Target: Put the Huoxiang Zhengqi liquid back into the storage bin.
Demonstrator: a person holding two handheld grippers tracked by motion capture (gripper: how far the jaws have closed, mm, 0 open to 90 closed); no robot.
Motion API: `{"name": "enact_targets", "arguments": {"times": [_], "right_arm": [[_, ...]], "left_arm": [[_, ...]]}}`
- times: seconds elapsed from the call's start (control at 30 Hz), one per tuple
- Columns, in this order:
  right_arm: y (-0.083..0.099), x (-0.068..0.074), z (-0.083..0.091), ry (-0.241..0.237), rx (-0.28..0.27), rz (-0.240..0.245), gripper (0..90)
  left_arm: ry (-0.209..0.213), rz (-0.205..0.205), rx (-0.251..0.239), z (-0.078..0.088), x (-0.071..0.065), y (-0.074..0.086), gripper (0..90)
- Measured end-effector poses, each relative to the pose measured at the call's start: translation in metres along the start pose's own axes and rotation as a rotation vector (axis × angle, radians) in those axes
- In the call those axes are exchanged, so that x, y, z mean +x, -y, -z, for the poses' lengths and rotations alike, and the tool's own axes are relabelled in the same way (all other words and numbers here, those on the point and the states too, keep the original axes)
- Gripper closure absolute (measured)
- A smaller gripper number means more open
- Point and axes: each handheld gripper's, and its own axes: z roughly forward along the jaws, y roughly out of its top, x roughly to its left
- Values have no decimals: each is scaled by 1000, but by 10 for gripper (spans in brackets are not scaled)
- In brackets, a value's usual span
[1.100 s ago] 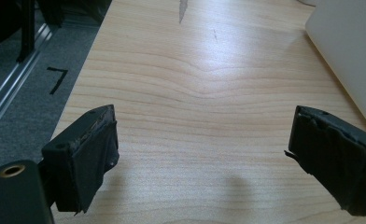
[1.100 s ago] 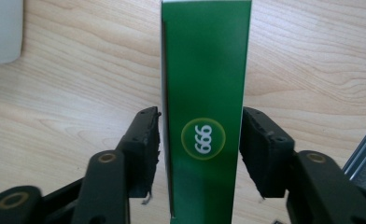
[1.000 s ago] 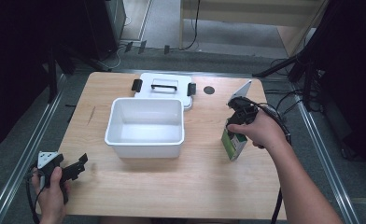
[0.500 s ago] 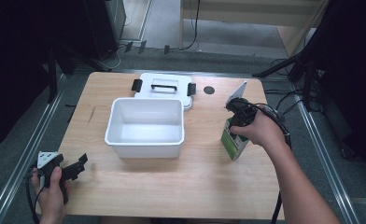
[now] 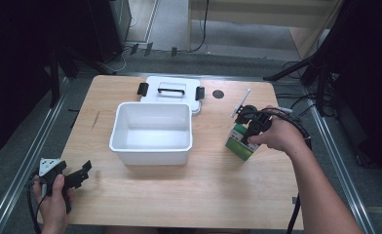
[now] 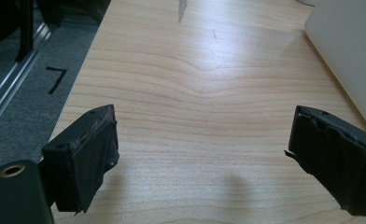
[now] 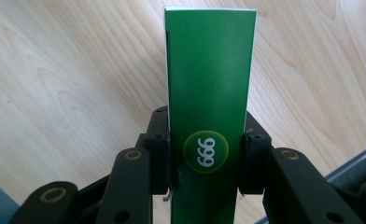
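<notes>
Reaching in from the right of the white bin (image 5: 151, 132), the right tool (image 5: 251, 130) clamps the green box (image 7: 208, 93) standing on the desk (image 5: 189, 195); left tool (image 6: 204, 154), gaping empty, rests left of the bin.

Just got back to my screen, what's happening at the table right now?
The right gripper has just closed its fingers on a green box, which stands on the table to the right of the open white bin. The bin's lid lies behind it. The left gripper rests open at the table's near left corner, holding nothing.
</notes>
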Motion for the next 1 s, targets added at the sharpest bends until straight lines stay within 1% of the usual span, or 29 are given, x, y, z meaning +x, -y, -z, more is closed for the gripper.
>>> {"name": "enact_targets", "arguments": {"times": [0.1,0.17,0.3,0.43,0.57,0.63,0.67,0.7,0.73,0.77,0.8,0.83,1.0], "right_arm": [[0,1,7,-14,-12,23,645],[-1,2,12,-15,-21,40,645],[-3,4,23,-21,-37,98,645],[-5,7,35,-30,-54,177,644],[-8,10,46,-37,-74,220,645],[-10,11,52,-34,-81,254,646],[-10,11,52,-34,-81,254,646],[-12,13,58,-43,-81,283,647],[-13,14,61,-47,-81,293,647],[-13,14,61,-47,-81,293,647],[-16,16,67,-51,-79,322,647],[-18,17,70,-57,-80,334,646],[-30,21,84,-53,-91,343,647]], "left_arm": [[-1,-2,1,0,0,0,91],[-1,-3,0,0,0,0,91],[-1,-5,2,0,0,0,91],[0,-4,3,0,0,0,91],[-1,-4,3,0,0,0,91],[-1,-4,3,0,0,0,91],[0,-3,2,0,0,0,91],[0,-3,3,0,0,0,91],[1,-3,4,0,0,0,91],[1,-3,4,0,0,0,91],[1,-3,4,0,0,0,91],[2,-3,6,0,0,0,91],[1,-2,6,0,0,0,91]]}}
